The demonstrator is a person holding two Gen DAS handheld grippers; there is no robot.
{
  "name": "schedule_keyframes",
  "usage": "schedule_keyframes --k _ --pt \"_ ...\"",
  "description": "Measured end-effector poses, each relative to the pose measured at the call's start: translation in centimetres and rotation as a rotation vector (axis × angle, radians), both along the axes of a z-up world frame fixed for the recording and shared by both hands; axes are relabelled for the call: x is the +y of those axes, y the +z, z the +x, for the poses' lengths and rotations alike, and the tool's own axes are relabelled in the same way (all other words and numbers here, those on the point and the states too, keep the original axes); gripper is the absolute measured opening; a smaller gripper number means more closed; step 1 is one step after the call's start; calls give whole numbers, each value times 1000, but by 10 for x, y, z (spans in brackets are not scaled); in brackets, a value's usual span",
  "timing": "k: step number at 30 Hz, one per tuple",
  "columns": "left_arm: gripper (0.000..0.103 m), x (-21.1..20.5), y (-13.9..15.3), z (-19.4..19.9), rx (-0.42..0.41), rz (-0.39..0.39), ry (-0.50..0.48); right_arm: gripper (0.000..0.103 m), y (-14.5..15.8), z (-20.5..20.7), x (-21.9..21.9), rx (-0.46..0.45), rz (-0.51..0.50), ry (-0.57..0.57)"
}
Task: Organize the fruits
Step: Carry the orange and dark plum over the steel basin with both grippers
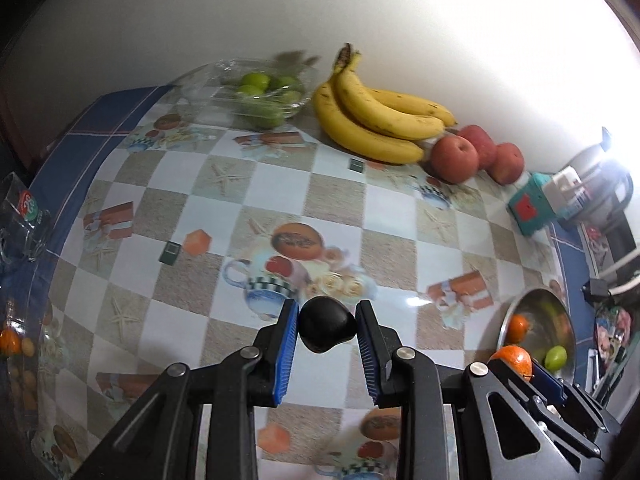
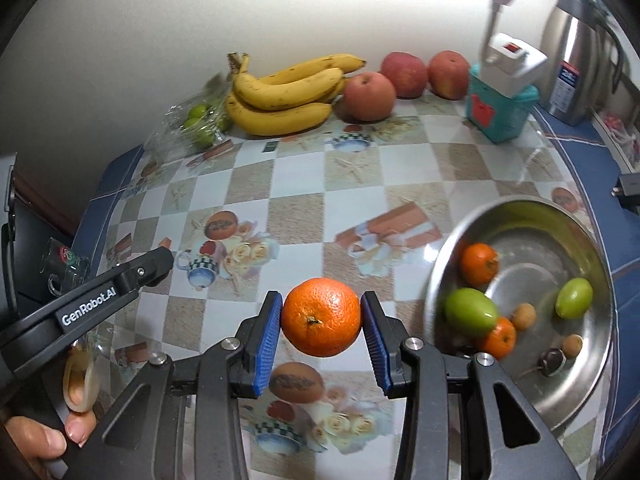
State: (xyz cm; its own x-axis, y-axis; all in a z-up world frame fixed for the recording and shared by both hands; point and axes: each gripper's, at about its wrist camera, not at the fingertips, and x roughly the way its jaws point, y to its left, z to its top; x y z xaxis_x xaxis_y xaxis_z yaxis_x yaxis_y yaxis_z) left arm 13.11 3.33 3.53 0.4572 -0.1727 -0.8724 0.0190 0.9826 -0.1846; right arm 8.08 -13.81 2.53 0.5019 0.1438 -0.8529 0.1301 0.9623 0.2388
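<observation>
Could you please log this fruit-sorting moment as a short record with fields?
left gripper: jaws shut on a dark chestnut-like fruit
right gripper: jaws shut on an orange
steel bowl: two small oranges, two green fruits, small brown ones
back by the wall: bananas, three apples
clear pack: green fruits

Against the back wall, left to right: bag of limes (image 2: pixel 200 122), banana bunch (image 2: pixel 284 98), three apples (image 2: pixel 370 96), plug adapter box (image 2: pixel 500 104), kettle (image 2: pixel 580 64). Front right on the table (image 2: pixel 296 216): metal bowl (image 2: pixel 560 392) holding small fruits.
</observation>
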Motion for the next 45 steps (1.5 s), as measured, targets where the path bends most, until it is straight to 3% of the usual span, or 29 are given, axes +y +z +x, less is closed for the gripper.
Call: schedule_keyframes --k 10,26,38,45 --pt "31 -59 6 -8 -22 -37 -128 42 -5 -10 -56 12 12 -104" --pt "31 -170 -6 -24 -43 -32 -396 42 -14 -23 -159 8 79 -307" --pt "32 -239 -22 -34 -93 12 -569 42 -19 -18 -197 -69 88 -334" --pt "32 -254 -39 -30 -65 13 -590 42 -33 -14 -212 -63 91 -340"
